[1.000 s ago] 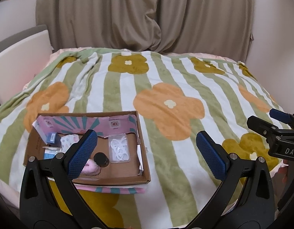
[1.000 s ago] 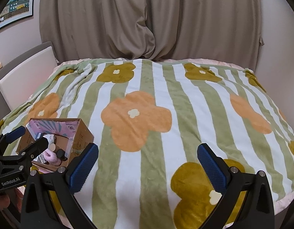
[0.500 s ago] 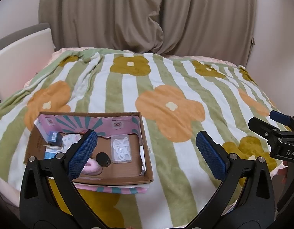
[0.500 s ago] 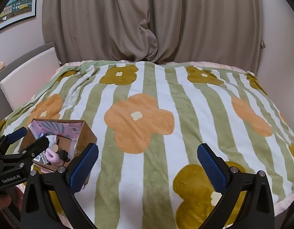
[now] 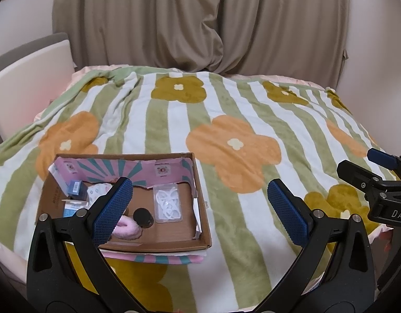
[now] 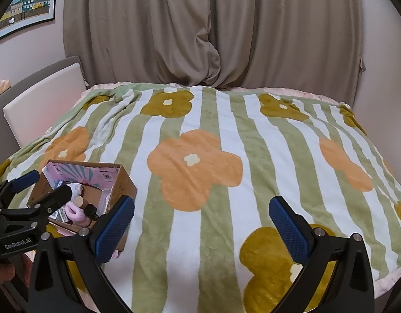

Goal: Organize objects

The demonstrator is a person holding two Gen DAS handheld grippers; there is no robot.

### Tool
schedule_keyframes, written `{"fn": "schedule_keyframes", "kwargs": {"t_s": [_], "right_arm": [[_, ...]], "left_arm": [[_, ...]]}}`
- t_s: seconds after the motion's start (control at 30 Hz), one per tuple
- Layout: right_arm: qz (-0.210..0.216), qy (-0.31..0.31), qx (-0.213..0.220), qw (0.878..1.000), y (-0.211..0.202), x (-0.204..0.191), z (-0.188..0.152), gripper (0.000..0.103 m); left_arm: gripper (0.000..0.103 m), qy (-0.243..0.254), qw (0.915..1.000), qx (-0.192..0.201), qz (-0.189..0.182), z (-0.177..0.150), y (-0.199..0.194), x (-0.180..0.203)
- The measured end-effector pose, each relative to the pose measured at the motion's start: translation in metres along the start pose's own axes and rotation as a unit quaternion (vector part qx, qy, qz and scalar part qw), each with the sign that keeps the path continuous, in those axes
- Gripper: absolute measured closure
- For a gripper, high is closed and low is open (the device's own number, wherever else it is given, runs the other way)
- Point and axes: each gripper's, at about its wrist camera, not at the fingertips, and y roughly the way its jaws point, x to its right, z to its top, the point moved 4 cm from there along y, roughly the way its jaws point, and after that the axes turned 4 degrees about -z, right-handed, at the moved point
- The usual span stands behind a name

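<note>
The box [image 5: 200,200] (open cardboard, lined with pink paper) is set on the near left of the blanket [image 5: 226,99]. Inside are seen a clear case [image 5: 167,203], a black cap [image 5: 142,216], a pink fluffy piece [image 5: 127,230], a blue carton [image 5: 76,188] and a white pouch [image 5: 97,191]. All are judged light; the case is probably stiff and slippery, best pinched across its narrow sides, while the fluffy piece should squash readily. The left gripper [image 5: 199,208] is held wide open and empty above the box; the right gripper [image 6: 201,225] is likewise spread, with nothing in it, over bare blanket.
</note>
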Motion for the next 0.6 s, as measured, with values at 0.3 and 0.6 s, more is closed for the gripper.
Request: {"fn": "schedule_keyframes", "kwargs": {"t_s": [0.3, 0.6], "right_arm": [[0.000, 0.001, -0.003, 1.000, 0.001, 0.000, -0.001, 0.000], [0.000, 0.001, -0.003, 1.000, 0.002, 0.000, -0.001, 0.000]], "left_arm": [[0.000, 0.004, 0.9999, 0.013, 0.002, 0.000, -0.005, -0.001], [0.000, 0.009, 0.9988, 0.041, 0.024, 0.001, -0.015, -0.002]]}}
